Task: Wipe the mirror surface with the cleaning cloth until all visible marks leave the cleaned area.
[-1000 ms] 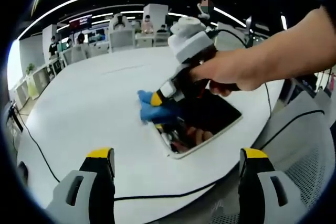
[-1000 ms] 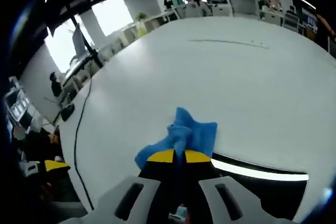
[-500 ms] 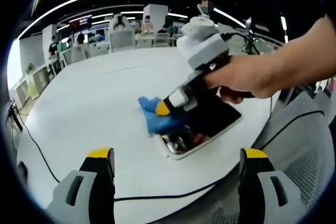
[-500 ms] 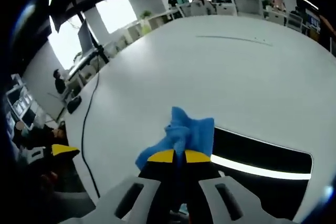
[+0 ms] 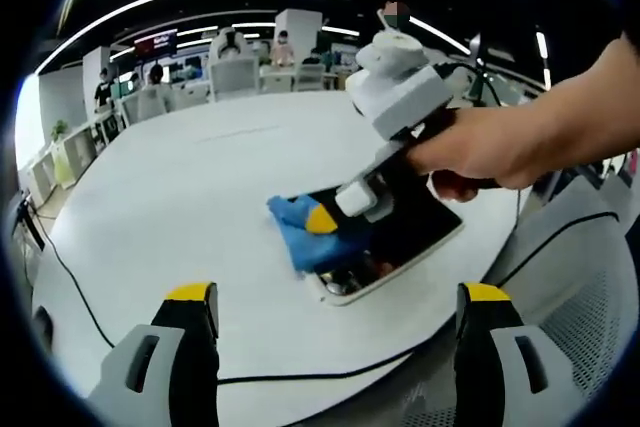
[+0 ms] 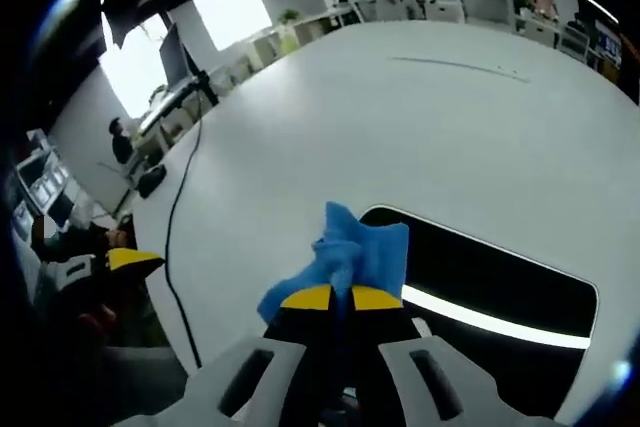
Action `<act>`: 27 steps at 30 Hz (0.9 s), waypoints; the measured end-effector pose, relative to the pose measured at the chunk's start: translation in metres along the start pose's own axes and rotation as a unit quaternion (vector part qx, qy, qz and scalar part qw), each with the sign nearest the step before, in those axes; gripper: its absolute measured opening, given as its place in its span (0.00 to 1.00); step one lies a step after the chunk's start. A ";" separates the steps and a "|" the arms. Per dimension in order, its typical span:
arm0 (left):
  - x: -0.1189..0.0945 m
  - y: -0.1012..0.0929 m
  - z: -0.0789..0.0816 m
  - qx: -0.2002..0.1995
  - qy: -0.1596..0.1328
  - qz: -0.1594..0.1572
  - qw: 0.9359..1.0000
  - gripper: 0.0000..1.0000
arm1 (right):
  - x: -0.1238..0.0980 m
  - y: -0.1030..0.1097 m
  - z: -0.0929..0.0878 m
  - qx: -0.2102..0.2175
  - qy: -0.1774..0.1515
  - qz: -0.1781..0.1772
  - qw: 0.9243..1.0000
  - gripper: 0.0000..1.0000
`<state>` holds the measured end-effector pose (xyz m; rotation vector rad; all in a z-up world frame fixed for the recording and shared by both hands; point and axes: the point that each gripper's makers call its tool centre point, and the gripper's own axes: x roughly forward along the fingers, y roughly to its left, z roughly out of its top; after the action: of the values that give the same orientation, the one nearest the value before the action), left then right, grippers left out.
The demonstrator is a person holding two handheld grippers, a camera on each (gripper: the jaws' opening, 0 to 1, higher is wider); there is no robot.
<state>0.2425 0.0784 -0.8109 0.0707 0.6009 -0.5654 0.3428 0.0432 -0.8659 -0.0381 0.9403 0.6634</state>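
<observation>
The mirror (image 5: 395, 237) lies flat on the white table (image 5: 180, 207), near the table's edge on the side closest to the person; its dark glass reflects a bright strip of ceiling light in the right gripper view (image 6: 490, 292). The cleaning cloth (image 5: 310, 232), blue and bunched, rests at one corner of the mirror, partly on the glass and partly over the white tabletop.

The right gripper (image 6: 333, 297) has its yellow-tipped jaws pressed together on the cleaning cloth (image 6: 350, 262) — the fabric bulges out ahead of the tips and spills to one side. In the left gripper view the same tool (image 5: 335, 215) comes in from the right, angled down onto the cloth, with a person's hand (image 5: 480, 147) wrapped round its grip and a bare forearm behind it.

The left gripper (image 5: 335, 297) is held back from the work, over the near edge of the table; its two yellow-tipped jaws stand wide apart with nothing between them.

A black cable (image 5: 300, 372) runs along the near part of the table — a further length trails over the far edge in the right gripper view (image 6: 175, 237). Desks, chairs and several people are visible in the background of the room, too small to detail.
</observation>
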 end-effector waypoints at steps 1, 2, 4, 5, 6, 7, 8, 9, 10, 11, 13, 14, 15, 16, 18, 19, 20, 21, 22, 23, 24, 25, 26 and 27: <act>0.000 0.000 0.000 0.000 0.000 0.000 1.000 0.99 | 0.000 0.000 0.000 -0.001 0.000 0.000 1.000 0.00; 0.000 0.000 0.000 0.000 0.000 0.000 1.000 0.99 | 0.000 -0.001 0.000 -0.002 0.000 0.000 1.000 0.00; 0.000 -0.001 -0.001 0.000 0.000 -0.002 1.000 0.99 | -0.002 -0.004 -0.001 -0.003 0.000 0.002 1.000 0.00; 0.000 -0.002 0.000 -0.002 -0.002 -0.006 1.000 0.99 | -0.003 -0.005 -0.002 -0.011 0.001 0.004 1.000 0.00; 0.000 -0.003 0.000 -0.003 -0.002 -0.008 1.000 0.99 | -0.005 -0.008 -0.003 -0.023 0.003 0.002 1.000 0.00; 0.000 -0.003 0.001 -0.004 -0.003 -0.010 1.000 0.99 | -0.007 -0.011 -0.004 -0.023 0.003 0.001 1.000 0.00; 0.000 -0.004 0.001 -0.006 -0.005 -0.011 1.000 0.99 | -0.009 -0.014 -0.005 -0.022 0.003 0.001 1.000 0.00; 0.000 -0.004 0.001 -0.006 -0.005 -0.012 1.000 0.99 | -0.012 -0.018 -0.007 -0.019 0.004 0.001 1.000 0.00; 0.000 -0.004 0.000 -0.007 -0.004 -0.011 1.000 0.99 | -0.014 -0.021 -0.008 -0.017 0.004 0.001 1.000 0.00; 0.000 -0.003 0.000 -0.009 -0.003 -0.010 1.000 0.99 | -0.016 -0.024 -0.010 -0.015 0.004 0.001 1.000 0.00; 0.000 -0.003 0.000 -0.010 -0.003 -0.010 1.000 0.99 | -0.019 -0.029 -0.013 -0.014 0.002 0.002 1.000 0.00; 0.000 -0.003 -0.001 -0.009 -0.001 -0.009 1.000 0.99 | -0.022 -0.033 -0.015 -0.014 0.001 0.001 1.000 0.00; 0.000 -0.002 -0.001 -0.008 0.000 -0.008 1.000 0.99 | -0.025 -0.038 -0.017 -0.014 0.000 0.000 1.000 0.00; 0.000 -0.002 -0.001 -0.008 0.001 -0.008 1.000 0.99 | -0.027 -0.041 -0.019 -0.012 -0.001 -0.001 1.000 0.00; 0.000 -0.002 -0.001 -0.011 -0.002 -0.008 1.000 0.99 | -0.033 -0.051 -0.023 -0.003 0.000 -0.004 1.000 0.00; 0.000 -0.003 0.001 -0.013 -0.006 -0.012 1.000 0.99 | -0.035 -0.054 -0.024 0.000 0.000 -0.005 1.000 0.00; 0.000 -0.004 0.002 -0.012 -0.010 -0.014 1.000 0.99 | -0.038 -0.057 -0.026 0.001 0.000 -0.005 1.000 0.00; 0.000 -0.004 0.002 -0.010 -0.012 -0.013 1.000 0.99 | -0.041 -0.062 -0.028 0.001 -0.001 -0.005 1.000 0.00; 0.000 -0.004 0.002 -0.011 -0.011 -0.012 1.000 0.99 | -0.043 -0.066 -0.029 0.001 -0.001 -0.006 1.000 0.00; 0.001 -0.003 0.001 -0.013 -0.010 -0.011 1.000 0.99 | -0.045 -0.070 -0.031 -0.002 -0.003 -0.005 1.000 0.00; 0.001 -0.003 0.001 -0.013 -0.009 -0.010 1.000 0.99 | -0.047 -0.072 -0.032 -0.002 -0.003 -0.006 1.000 0.00; 0.001 -0.003 0.002 -0.013 -0.010 -0.011 1.000 0.99 | -0.049 -0.076 -0.033 -0.002 -0.003 -0.008 1.000 0.00; 0.001 -0.003 0.002 -0.012 -0.010 -0.011 1.000 0.99 | -0.051 -0.079 -0.034 -0.002 -0.002 -0.009 1.000 0.00; 0.001 -0.003 0.001 -0.011 -0.009 -0.011 1.000 0.99 | -0.052 -0.082 -0.035 -0.001 -0.001 -0.011 1.000 0.00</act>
<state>0.2424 0.0754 -0.8100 0.0381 0.5917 -0.5792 0.3405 -0.0601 -0.8675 -0.0489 0.9354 0.6447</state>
